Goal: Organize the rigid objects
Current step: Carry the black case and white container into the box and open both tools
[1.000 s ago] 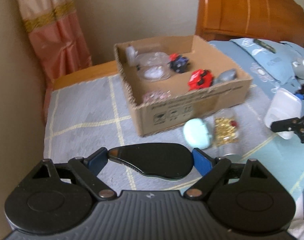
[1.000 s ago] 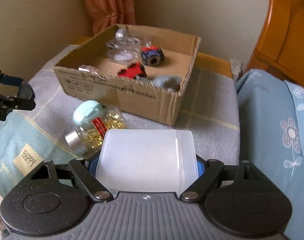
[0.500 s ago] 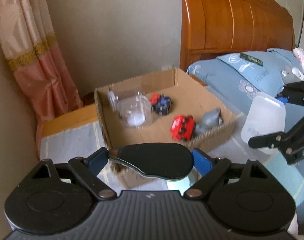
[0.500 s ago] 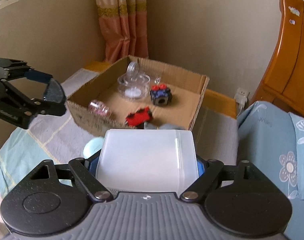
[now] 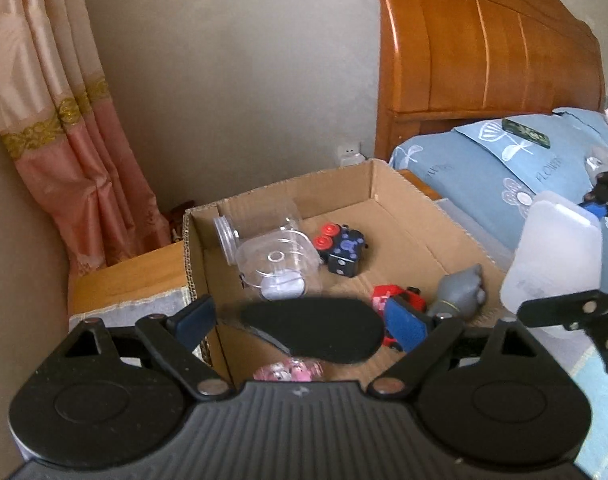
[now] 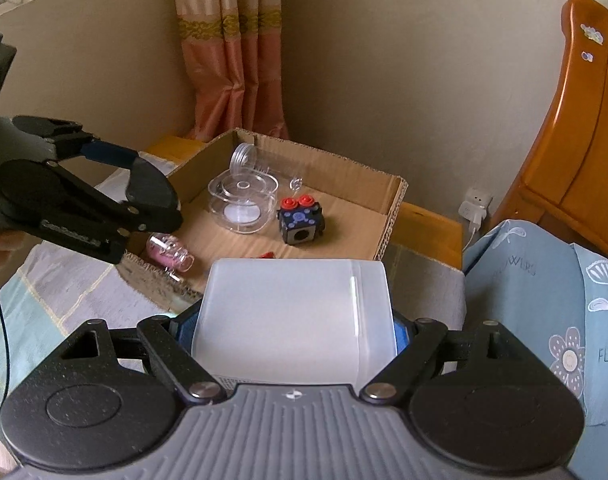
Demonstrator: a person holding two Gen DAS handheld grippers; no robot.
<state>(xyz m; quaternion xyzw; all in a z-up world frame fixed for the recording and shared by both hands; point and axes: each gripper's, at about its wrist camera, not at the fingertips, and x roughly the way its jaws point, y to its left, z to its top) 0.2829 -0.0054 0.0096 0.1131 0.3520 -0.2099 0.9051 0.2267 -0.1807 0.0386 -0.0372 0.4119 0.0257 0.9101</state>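
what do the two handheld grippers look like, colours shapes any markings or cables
Both match: the left gripper and right gripper have ribbed grey bodies with a small centre logo, two round black speckled discs, black linkage arms with silver pivots and blue fingers. A thin black cable hangs by the left one.

Corrugated cardboard box (image 5: 408, 216), raw brown paper with a rough cut edge. Inside sits a clear, glossy plastic jar (image 5: 277, 268), and beside it a matt black plastic cube toy (image 5: 346, 254) with shiny red buttons. There is a dull grey, rubbery-looking figure (image 5: 462, 290). The white container (image 6: 295, 314) is frosted, translucent plastic, smooth. The black case (image 5: 316, 328) looks matt and finely grained. The headboard (image 5: 484, 48) is varnished wood with a high gloss. The curtain (image 5: 51, 128) is sheeny woven cloth; the bedspread (image 6: 67, 300) is soft, matt fabric.
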